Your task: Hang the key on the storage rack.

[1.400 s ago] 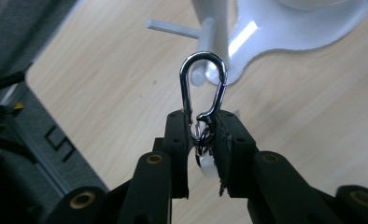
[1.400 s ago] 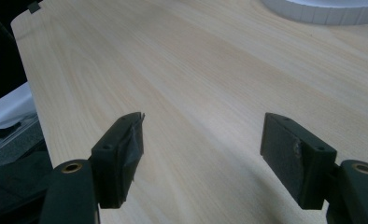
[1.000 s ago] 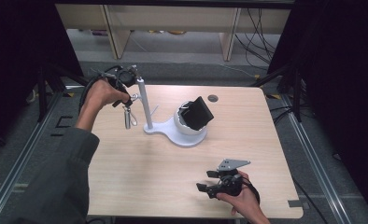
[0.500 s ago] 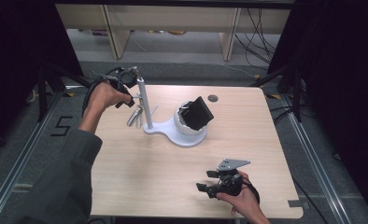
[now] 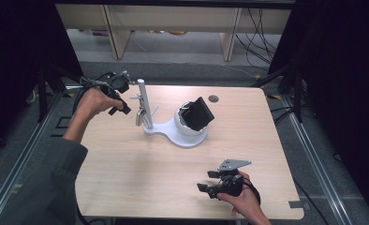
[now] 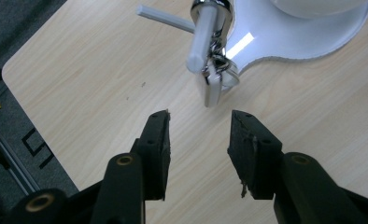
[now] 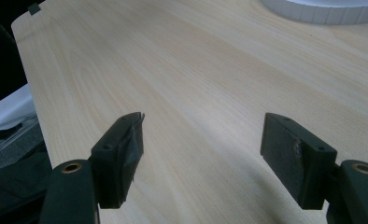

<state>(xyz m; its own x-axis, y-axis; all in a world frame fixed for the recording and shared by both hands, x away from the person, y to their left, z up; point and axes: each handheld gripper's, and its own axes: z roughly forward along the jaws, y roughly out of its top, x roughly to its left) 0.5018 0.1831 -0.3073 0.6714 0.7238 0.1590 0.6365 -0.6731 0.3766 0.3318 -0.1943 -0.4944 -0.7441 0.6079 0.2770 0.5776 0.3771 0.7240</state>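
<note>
The keys (image 6: pixel 215 78) hang from a peg on the white stand's post (image 5: pixel 144 104), near the tabletop's (image 5: pixel 126 178) far left corner. The left claw (image 6: pixel 198 128) is spread and empty, just short of the keys, so the step looks like either reaching for them or letting go. To take them, it should advance until both jaws flank the keys, then close. The right claw (image 7: pixel 201 135) rests spread by the near right edge.

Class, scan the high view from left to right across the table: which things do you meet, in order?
Left gripper → hanging keys → upright post → black block on the white stand → right gripper.
</note>
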